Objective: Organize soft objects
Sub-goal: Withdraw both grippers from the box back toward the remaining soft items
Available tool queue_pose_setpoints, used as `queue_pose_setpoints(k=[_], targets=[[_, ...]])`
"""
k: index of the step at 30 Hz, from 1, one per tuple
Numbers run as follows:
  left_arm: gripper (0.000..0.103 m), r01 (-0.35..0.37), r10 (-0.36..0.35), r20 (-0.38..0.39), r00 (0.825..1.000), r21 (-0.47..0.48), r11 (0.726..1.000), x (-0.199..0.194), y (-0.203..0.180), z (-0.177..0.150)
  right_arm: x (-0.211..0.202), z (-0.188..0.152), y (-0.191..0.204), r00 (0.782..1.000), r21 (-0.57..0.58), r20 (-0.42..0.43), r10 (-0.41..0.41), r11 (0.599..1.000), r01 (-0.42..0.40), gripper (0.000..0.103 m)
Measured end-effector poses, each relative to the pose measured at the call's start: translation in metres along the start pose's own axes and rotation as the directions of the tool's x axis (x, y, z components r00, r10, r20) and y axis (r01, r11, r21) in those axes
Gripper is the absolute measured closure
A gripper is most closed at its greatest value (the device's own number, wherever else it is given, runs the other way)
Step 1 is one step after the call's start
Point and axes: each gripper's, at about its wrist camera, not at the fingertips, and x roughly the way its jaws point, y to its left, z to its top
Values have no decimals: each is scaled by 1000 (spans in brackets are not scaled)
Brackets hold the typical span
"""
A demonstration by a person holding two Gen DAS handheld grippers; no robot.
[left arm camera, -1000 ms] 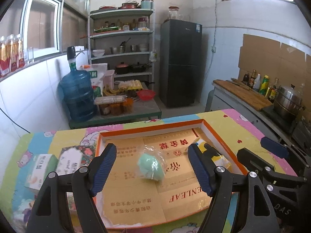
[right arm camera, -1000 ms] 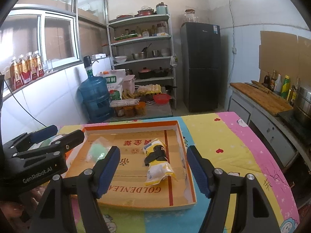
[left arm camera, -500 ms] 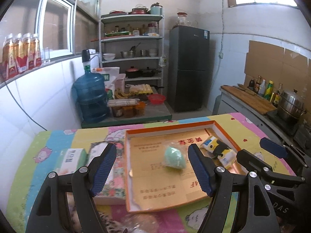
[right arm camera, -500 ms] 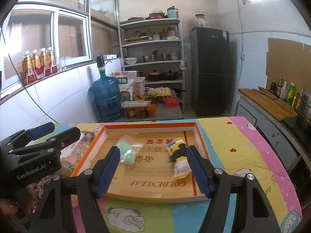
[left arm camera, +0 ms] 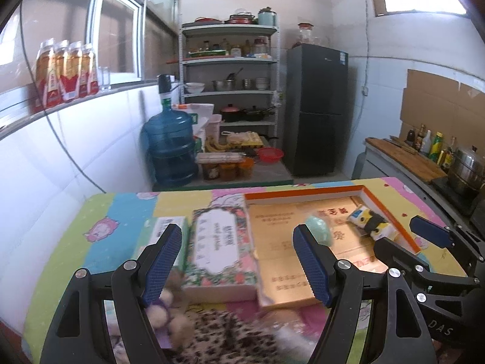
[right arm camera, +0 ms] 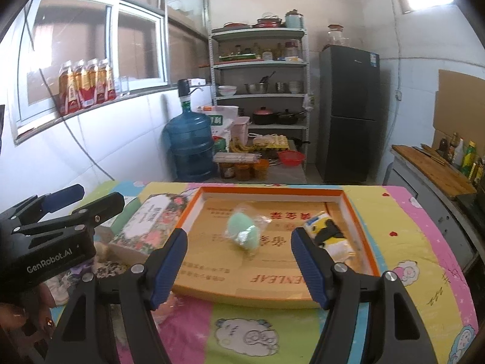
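Note:
An orange-rimmed cardboard tray [right arm camera: 360,221] lies on the table and holds a mint green sponge in clear wrap [right arm camera: 244,233] and a yellow, black and white soft pack [right arm camera: 327,236]. Both also show in the left wrist view: the sponge [left arm camera: 318,232] and the pack [left arm camera: 371,221]. My left gripper [left arm camera: 236,264] is open and empty over a floral tissue box [left arm camera: 218,248], with a leopard-print soft item [left arm camera: 218,333] and a small plush toy [left arm camera: 165,309] just below it. My right gripper [right arm camera: 239,268] is open and empty in front of the tray's near edge.
A white and green box [left arm camera: 165,227] lies left of the floral box. The table has a bright cartoon cloth [right arm camera: 424,227]. Behind it are a blue water jug [right arm camera: 189,148], a shelf rack [right arm camera: 260,91] and a dark fridge [right arm camera: 348,115]. A counter [right arm camera: 433,163] stands right.
My left gripper has moved left and back, off the tray to above the floral box and soft items. My right gripper has drawn back a little from the tray. Both stay open.

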Motion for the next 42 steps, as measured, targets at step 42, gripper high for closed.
queue_pose_setpoints(k=[42], targets=[[25,-128,125,-32,992,-131,983,-13,104,-44,12,-17,98,985,-128,-76,158,978,-166,31]])
